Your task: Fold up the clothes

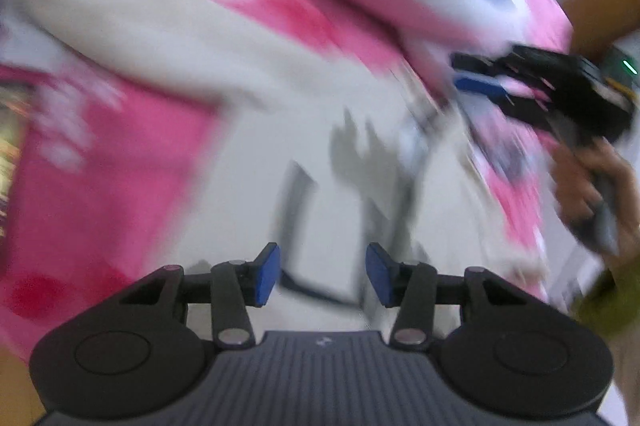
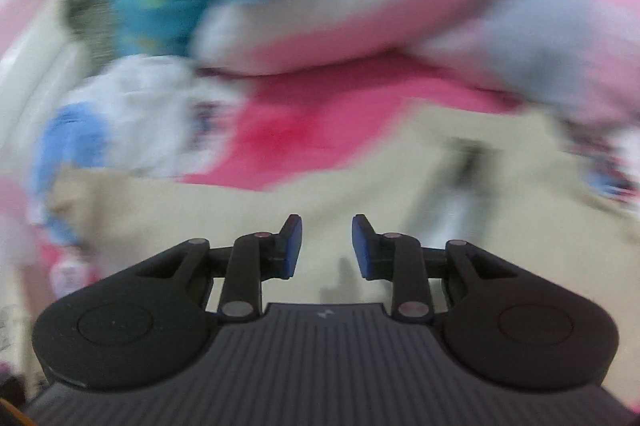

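1. Currently the left gripper has its jaws apart, empty; the right gripper likewise, narrower.
2. Ahead of both lies the clothes heap, beyond a cream garment; neither hand is clearly nearer.
3. Blur defeats counting: several garments, two grippers.

Each wrist camera looked forward and steeply down past its own tongs, close over the pale cream counter. Both views shared the blurred heap of pink, white and turquoise clothes.

Left tongs parted, right tongs seemingly likewise
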Action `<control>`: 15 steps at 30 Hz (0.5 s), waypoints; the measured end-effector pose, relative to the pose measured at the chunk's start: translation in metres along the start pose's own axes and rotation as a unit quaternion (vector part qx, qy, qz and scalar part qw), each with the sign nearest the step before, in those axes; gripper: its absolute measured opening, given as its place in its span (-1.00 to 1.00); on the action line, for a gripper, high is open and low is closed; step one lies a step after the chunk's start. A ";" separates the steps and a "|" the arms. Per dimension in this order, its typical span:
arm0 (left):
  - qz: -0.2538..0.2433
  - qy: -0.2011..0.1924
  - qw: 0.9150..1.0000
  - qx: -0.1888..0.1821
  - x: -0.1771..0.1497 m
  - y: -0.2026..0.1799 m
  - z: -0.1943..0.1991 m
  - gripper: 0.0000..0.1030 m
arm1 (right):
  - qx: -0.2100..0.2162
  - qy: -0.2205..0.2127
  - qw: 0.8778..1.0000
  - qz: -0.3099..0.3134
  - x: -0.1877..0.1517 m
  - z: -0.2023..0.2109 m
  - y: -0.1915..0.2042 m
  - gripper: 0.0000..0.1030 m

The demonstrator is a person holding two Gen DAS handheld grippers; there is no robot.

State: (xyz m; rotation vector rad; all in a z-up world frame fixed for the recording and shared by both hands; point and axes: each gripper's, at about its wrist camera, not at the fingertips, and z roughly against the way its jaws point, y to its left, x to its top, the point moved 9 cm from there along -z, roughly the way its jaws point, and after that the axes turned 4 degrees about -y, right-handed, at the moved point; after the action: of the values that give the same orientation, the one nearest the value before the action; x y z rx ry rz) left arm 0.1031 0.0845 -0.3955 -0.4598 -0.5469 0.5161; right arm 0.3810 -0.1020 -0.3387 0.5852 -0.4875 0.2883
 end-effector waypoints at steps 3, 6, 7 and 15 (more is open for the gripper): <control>0.025 -0.059 0.996 0.066 0.034 0.039 0.012 -0.04 | 0.098 0.027 0.995 -0.011 0.014 -0.030 0.076 -0.36; 0.041 -0.088 0.989 0.110 0.052 0.065 0.017 -0.04 | 0.181 0.060 0.981 -0.034 0.021 -0.064 0.144 -0.11; 0.046 -0.097 0.986 0.124 0.057 0.072 0.018 -0.04 | 0.192 0.073 0.978 -0.041 0.020 -0.075 0.162 -0.10; 0.075 -0.151 0.965 0.200 0.084 0.117 0.022 0.00 | 0.227 0.187 0.952 -0.082 -0.007 -0.167 0.286 0.12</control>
State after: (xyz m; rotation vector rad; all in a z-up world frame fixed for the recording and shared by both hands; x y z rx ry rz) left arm 0.1127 0.2286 -0.4104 -0.0349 -0.6826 0.8304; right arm 0.3221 0.2244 -0.3330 0.9900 0.0024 0.3455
